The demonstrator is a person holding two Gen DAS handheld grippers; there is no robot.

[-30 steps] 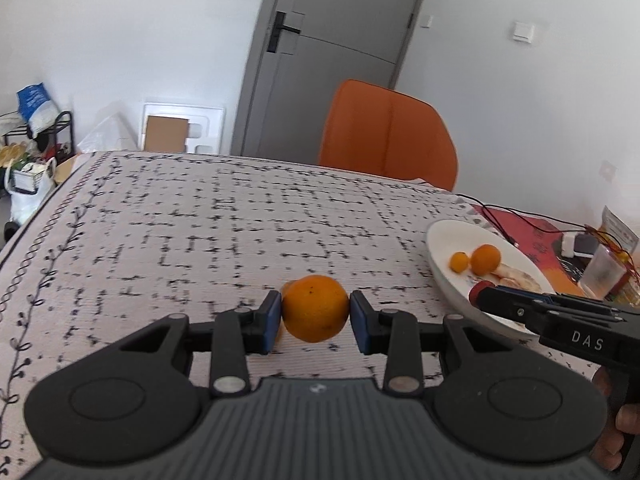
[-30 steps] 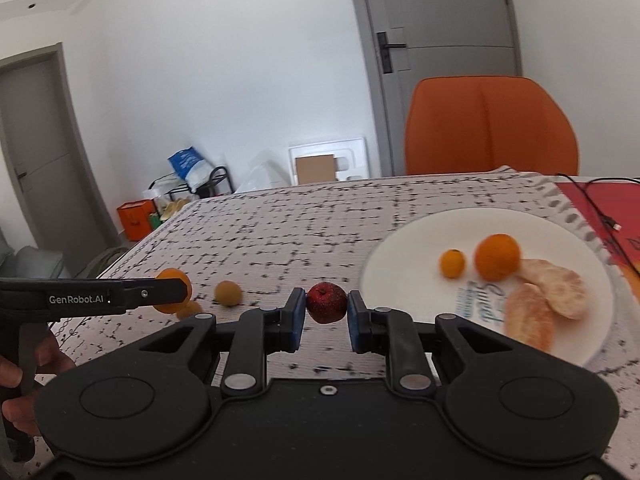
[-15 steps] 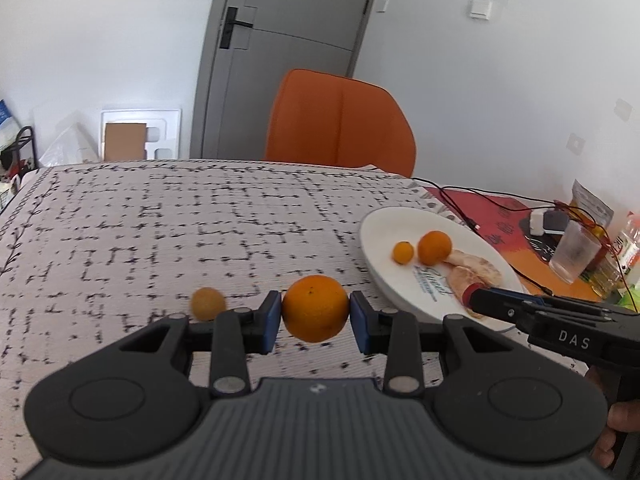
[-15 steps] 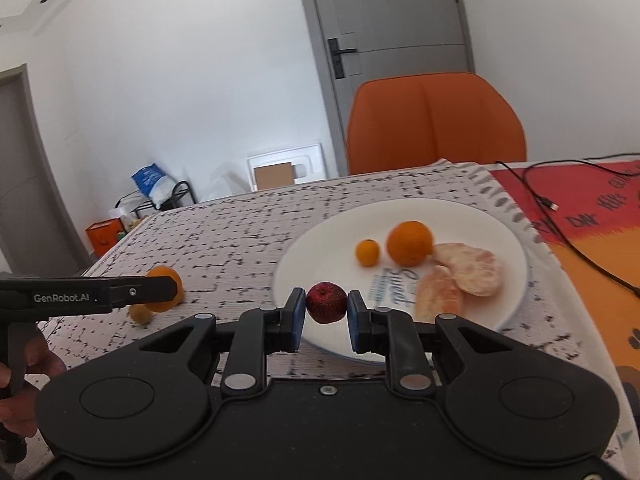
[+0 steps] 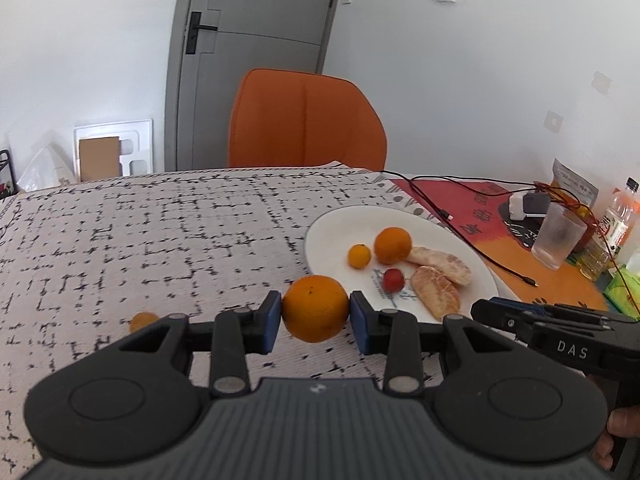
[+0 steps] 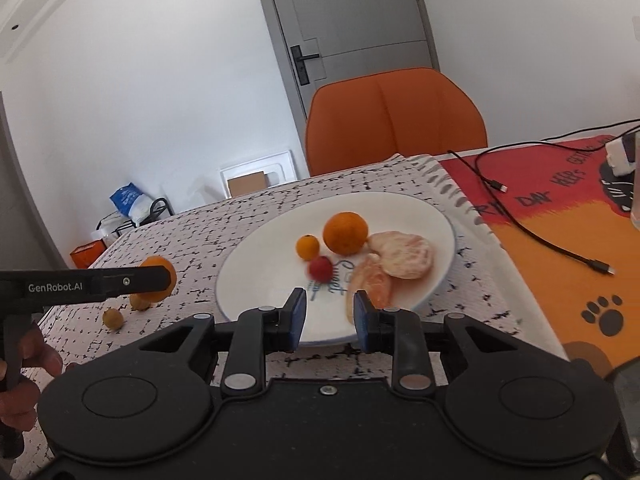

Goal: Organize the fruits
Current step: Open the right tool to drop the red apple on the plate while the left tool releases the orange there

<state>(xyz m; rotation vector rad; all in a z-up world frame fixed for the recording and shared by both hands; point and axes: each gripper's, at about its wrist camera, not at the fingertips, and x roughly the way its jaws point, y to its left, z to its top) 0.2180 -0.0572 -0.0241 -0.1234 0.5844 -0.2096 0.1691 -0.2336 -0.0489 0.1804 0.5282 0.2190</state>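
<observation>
The right gripper (image 6: 330,316) has just been opening its jaws, with nothing between them now; the small red fruit (image 6: 321,267), motion-blurred, sits on the white plate (image 6: 256,276) at 12 o'clock from the tips. The left gripper (image 5: 315,322) clamps an orange (image 5: 315,308) above the patterned tablecloth (image 5: 160,232), with the plate at its 1 o'clock. On the plate lie a whole orange (image 6: 345,233), a kumquat (image 6: 307,247) and two peeled citrus pieces (image 6: 404,254). Two small yellowish fruits (image 6: 113,318) rest on the cloth, one partly hidden behind the left gripper's finger.
</observation>
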